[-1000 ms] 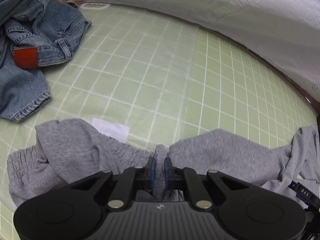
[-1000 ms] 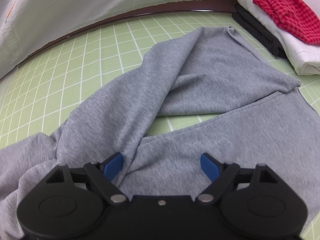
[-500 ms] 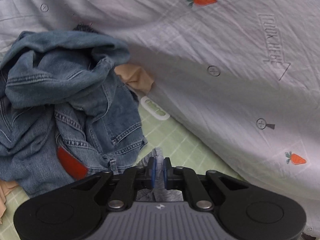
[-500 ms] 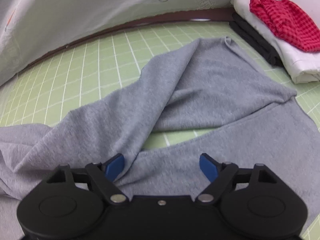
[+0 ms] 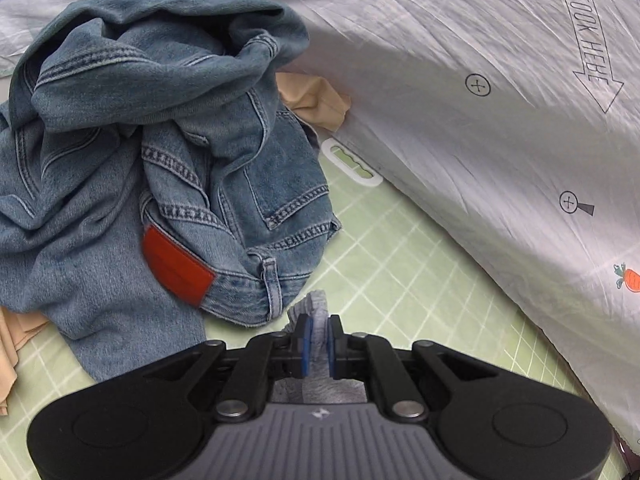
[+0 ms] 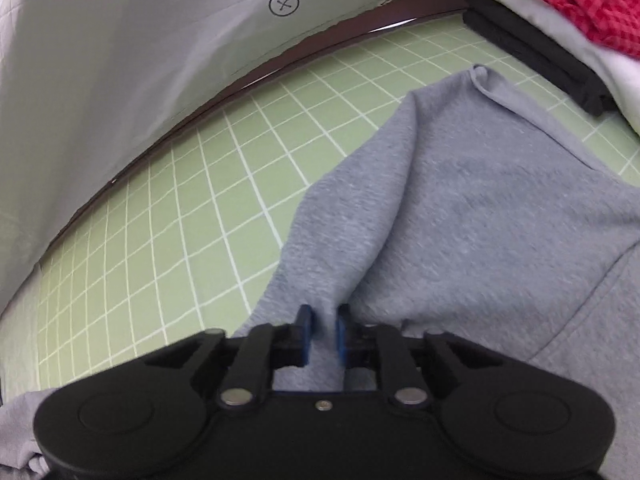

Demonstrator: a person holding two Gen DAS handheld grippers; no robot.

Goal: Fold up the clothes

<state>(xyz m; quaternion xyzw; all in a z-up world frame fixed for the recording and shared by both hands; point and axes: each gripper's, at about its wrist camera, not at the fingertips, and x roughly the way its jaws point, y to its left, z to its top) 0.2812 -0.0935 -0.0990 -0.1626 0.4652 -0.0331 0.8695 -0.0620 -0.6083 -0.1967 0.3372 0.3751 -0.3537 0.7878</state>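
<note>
A grey garment (image 6: pixel 480 208) lies spread on the green grid mat (image 6: pixel 192 208) in the right wrist view. My right gripper (image 6: pixel 323 334) is shut on a fold of it near its left edge. In the left wrist view my left gripper (image 5: pixel 318 340) is shut on a bunched bit of the same grey garment (image 5: pixel 316 312), held above the mat (image 5: pixel 400 280). The rest of the garment is hidden under the gripper there.
A crumpled pile of blue jeans (image 5: pixel 160 160) with a red patch lies left of the left gripper, beige cloth (image 5: pixel 316 100) behind it. A white printed sheet (image 5: pixel 500 100) bounds the mat. Folded white, black and red clothes (image 6: pixel 560 20) are stacked at the far right.
My left gripper lifted and swung toward the jeans with the grey cloth in it. My right gripper closed on a fold of the grey garment and moved forward.
</note>
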